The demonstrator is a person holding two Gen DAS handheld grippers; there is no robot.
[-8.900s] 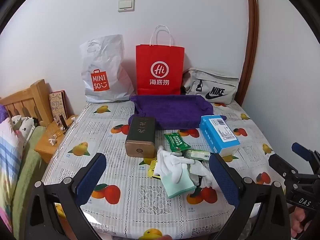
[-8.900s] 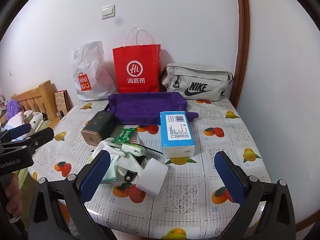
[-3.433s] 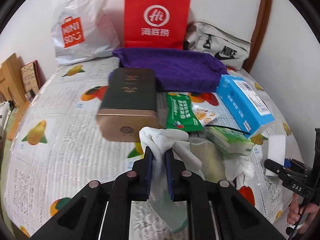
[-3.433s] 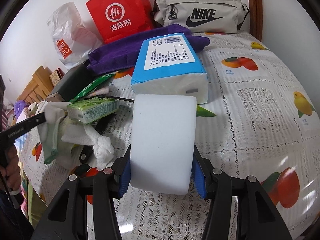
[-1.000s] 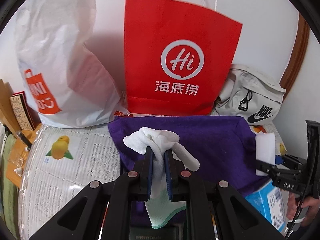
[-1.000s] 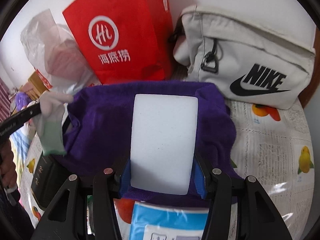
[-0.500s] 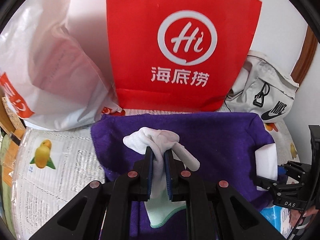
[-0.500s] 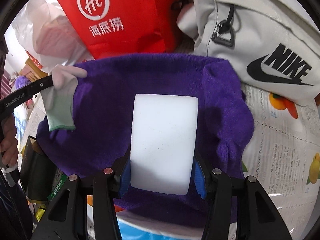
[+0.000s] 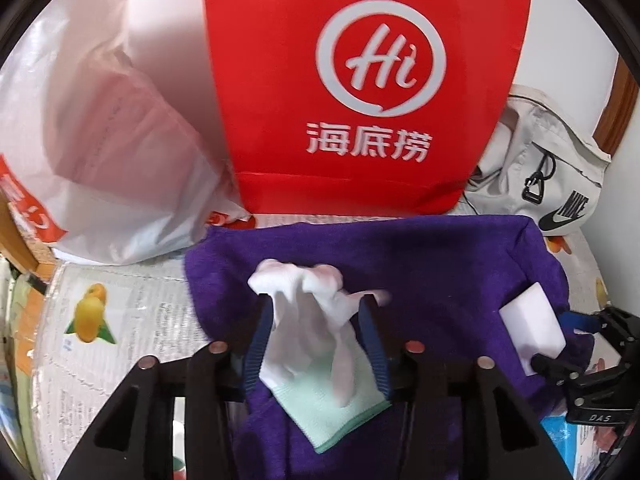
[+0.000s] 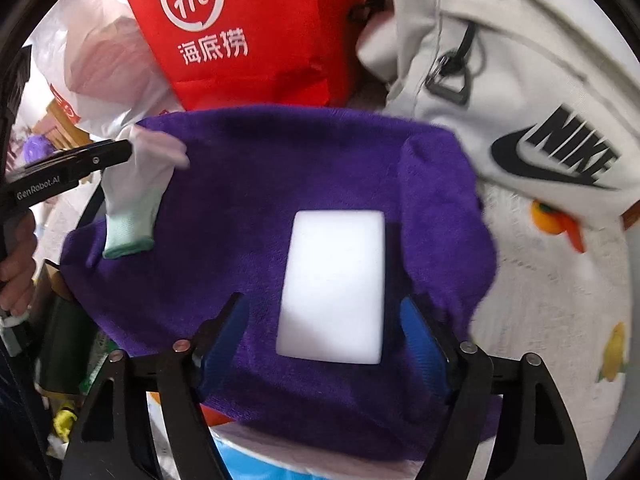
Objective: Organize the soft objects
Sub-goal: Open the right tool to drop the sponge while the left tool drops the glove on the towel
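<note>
Letting go is what both hands are doing at once over the purple towel (image 10: 248,184). The left gripper (image 9: 316,344) is opening its fingers (image 9: 256,344); half a second ago they were clenched on the white glove (image 9: 316,336), and now the glove sags between them, blurred, its mint cuff hanging down past the pads over the towel below. Whether it still catches on one pad I cannot tell.

The right gripper (image 10: 332,328) is opening too. Its blue fingers (image 10: 420,340) now stand clear on either side of the white sponge (image 10: 332,284), which a moment ago was squeezed between them. The sponge lies flat on the towel, just ahead of the finger bases, released.

Beyond the fingertips stand the red paper bag (image 9: 360,80), the white plastic bag (image 9: 100,140) and the grey sling bag (image 10: 520,80), against the wall at the far edge of the counter.

By my reading, two soft items have reached the towel, so this drop-off is all but finished; the remaining soft things nearer the person would come next.
</note>
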